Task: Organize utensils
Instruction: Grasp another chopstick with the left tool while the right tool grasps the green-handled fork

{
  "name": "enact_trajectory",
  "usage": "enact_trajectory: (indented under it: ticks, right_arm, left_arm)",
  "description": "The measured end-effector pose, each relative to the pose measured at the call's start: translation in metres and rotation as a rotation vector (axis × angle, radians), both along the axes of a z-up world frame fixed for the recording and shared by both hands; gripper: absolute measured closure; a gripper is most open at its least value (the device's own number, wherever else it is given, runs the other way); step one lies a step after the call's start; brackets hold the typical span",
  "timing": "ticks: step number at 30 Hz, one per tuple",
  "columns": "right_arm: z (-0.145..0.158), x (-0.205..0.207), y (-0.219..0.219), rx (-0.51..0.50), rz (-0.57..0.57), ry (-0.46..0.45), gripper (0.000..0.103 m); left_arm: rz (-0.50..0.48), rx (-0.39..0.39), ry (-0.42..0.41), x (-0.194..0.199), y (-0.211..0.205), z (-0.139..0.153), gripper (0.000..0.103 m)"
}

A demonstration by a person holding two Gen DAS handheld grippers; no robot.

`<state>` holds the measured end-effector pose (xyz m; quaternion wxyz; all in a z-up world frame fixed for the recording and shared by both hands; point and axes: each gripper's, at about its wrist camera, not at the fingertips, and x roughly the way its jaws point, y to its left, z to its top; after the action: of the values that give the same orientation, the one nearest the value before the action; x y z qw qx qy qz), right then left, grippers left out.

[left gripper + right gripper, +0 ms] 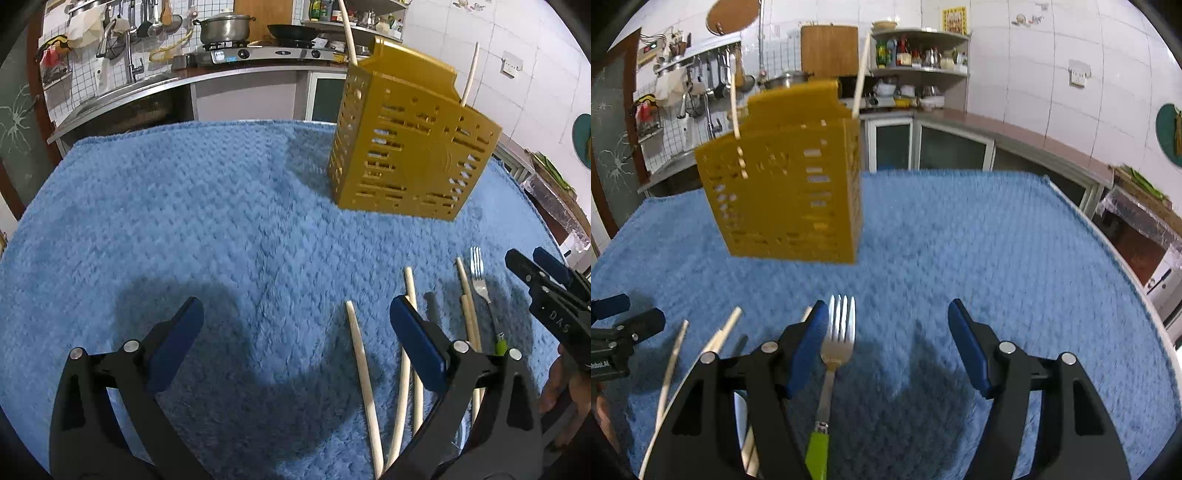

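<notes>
Left tool (295,332) wide, empty; right tool (886,332) wide over fork (839,332) ("DAS" lettering on side).

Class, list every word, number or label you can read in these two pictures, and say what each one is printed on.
"DAS": white letters on the black body of the right gripper, cut off by the frame edge.
"oboLAI", partly cut off: on the left gripper.
Yellow wall poster: too blurred to read.
Stove label: too small to read.

Seemingly "DAS" on the right gripper (532,264).
</notes>
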<state>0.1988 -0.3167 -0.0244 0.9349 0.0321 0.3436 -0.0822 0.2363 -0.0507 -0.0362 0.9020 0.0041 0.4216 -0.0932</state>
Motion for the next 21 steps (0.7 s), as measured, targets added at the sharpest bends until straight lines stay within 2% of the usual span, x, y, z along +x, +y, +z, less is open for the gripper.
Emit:
enact_trajectory:
  ticks: [5,8,10,13,17,21]
  right_arm:
    - [-0.01,0.004,0.009,-0.023,0.029,0.056,0.037]
    - [-0.011,0.004,0.012,-0.034,0.032,0.075,0.04]
    - [-0.013,0.005,0.015,-0.028,0.045,0.098,0.052]
    - [-0.02,0.006,0.02,-0.016,0.074,0.143,0.061]
    - [-0.021,0.006,0.025,-0.019,0.088,0.156,0.067]
    - [-0.024,0.007,0.027,0.011,0.099,0.175,0.073]
  left_arm:
    - [-0.017,0.015,0.006,-0.002,-0.005,-0.006,0.008]
    - [-0.021,0.004,0.022,-0.002,-0.006,-0.007,0.017]
    - [-0.03,0.004,0.032,-0.002,-0.008,-0.007,0.029]
    - [-0.053,-0.007,0.053,-0.005,-0.012,-0.007,0.038]
    - [-0.092,0.03,0.03,-0.013,-0.025,-0.005,0.044]
    - [-0.117,0.032,0.079,-0.011,-0.032,-0.011,0.065]
